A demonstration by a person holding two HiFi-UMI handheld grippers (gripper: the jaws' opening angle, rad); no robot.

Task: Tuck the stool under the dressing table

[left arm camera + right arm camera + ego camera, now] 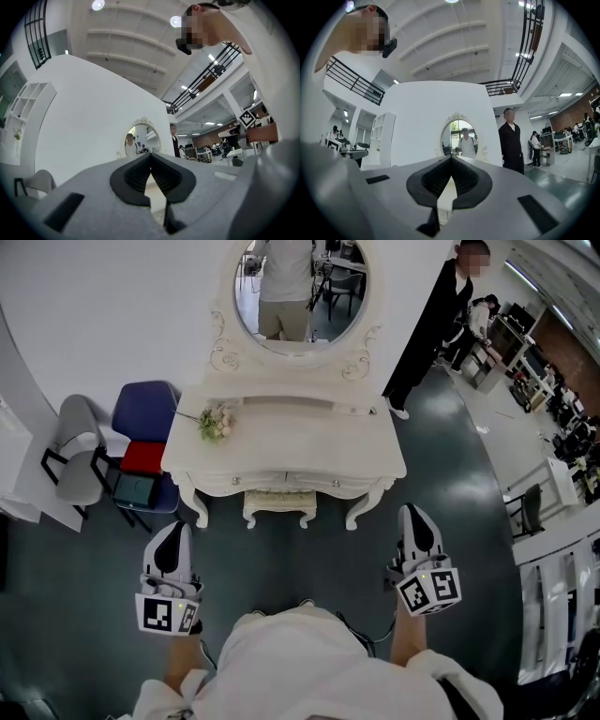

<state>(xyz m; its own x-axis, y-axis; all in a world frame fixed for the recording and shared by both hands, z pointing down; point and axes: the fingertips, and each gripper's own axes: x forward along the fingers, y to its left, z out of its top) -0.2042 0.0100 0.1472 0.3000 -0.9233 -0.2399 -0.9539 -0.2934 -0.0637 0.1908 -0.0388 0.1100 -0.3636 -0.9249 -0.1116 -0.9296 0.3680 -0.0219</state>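
Dressing table [309,442]: white, with an oval mirror [302,296] above and a flower sprig [216,422] on top.
Stool [279,506]: cream, tucked under the table's middle, between the front legs.
Left gripper [174,529]: jaws closed together, nothing held, in front of the table and apart from the stool.
Right gripper [413,514]: likewise closed and empty.

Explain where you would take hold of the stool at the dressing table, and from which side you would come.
Probably the near seat edge of the stool, approached low from the person's side. The dressing table overhangs much of its seat from above and the table's front legs flank both sides, so only that edge and two stool legs are exposed.
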